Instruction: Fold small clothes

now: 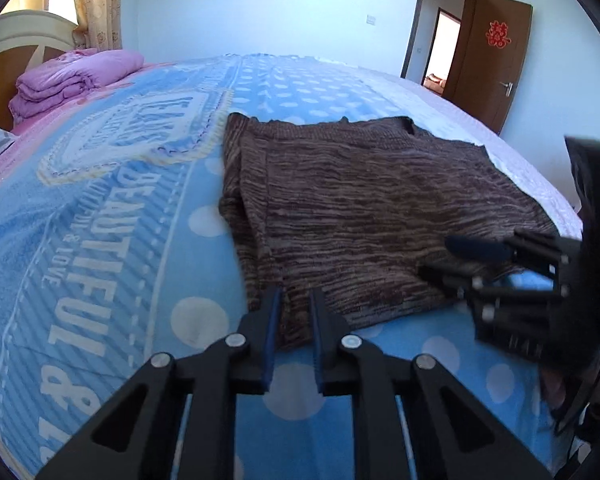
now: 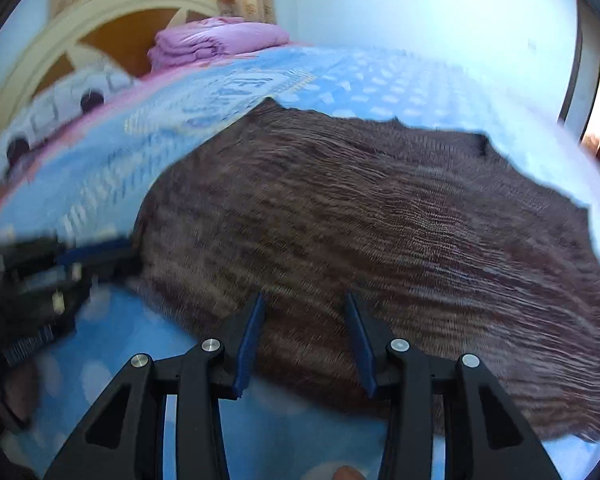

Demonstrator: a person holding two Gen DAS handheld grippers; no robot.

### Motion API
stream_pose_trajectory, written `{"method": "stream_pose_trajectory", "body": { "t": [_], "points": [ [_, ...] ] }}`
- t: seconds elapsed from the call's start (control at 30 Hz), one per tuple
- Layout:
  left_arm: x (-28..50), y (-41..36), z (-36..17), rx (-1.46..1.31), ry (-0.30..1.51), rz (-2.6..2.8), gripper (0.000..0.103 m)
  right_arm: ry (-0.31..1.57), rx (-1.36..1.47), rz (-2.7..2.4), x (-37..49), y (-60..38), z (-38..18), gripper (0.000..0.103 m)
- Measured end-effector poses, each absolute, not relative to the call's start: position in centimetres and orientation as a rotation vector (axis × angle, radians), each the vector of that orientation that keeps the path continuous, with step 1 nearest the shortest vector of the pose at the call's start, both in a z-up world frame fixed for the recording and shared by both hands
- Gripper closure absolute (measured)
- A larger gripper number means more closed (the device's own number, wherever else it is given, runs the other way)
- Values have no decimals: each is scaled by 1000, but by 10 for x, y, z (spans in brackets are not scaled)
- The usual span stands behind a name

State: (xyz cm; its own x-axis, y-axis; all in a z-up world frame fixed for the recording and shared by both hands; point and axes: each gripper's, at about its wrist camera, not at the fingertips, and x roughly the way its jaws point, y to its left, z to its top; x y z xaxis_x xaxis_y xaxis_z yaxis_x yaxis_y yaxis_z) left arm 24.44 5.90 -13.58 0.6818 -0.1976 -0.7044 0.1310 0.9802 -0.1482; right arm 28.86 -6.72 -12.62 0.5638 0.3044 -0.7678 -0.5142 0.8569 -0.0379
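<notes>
A bed [image 1: 100, 200] with a blue spotted cover carries a brown knit sweater [image 1: 360, 200] lying flat. The right gripper [image 2: 304, 304] hovers at its near hem, jaws wide apart, empty; the left gripper [image 1: 296, 300] at its near corner, jaws narrowly apart.

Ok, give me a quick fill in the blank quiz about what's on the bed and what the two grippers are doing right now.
1. The knitted garment lying flat on the bed is ____ in colour.
2. The folded quilt near the headboard is ____.
3. The left gripper and the right gripper both have their jaws ____, holding nothing.
4. The blanket under the garment is mostly ____ with pale dots.

Missing words: brown; purple; open; blue
</notes>
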Motion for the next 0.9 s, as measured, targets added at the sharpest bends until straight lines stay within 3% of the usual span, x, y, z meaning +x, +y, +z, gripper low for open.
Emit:
{"method": "stream_pose_trajectory", "body": {
  "t": [0.27,0.33,0.4,0.47,0.57,0.7,0.8,0.9],
  "points": [
    [231,66,-130,-89,800,-184,87,813,-277,517,263,-74,-124,60],
    [229,74,-121,-71,766,-144,82,792,-266,523,259,-77,-117,60],
    [232,83,-116,-57,753,-108,62,765,-291,536,255,-73,-113,60],
    [241,93,-116,-47,768,-65,53,767,-335,539,254,-66,-117,59],
    [254,101,-121,-32,812,-44,52,775,-370,524,253,-60,-128,58],
    [268,108,-122,-36,845,-28,44,762,-387,525,248,-57,-125,58],
    [274,111,-120,-41,842,-15,37,715,-351,539,255,-67,-110,58],
    [277,111,-126,-60,845,-8,36,726,-292,480,289,-89,-90,59]
  ]
}}
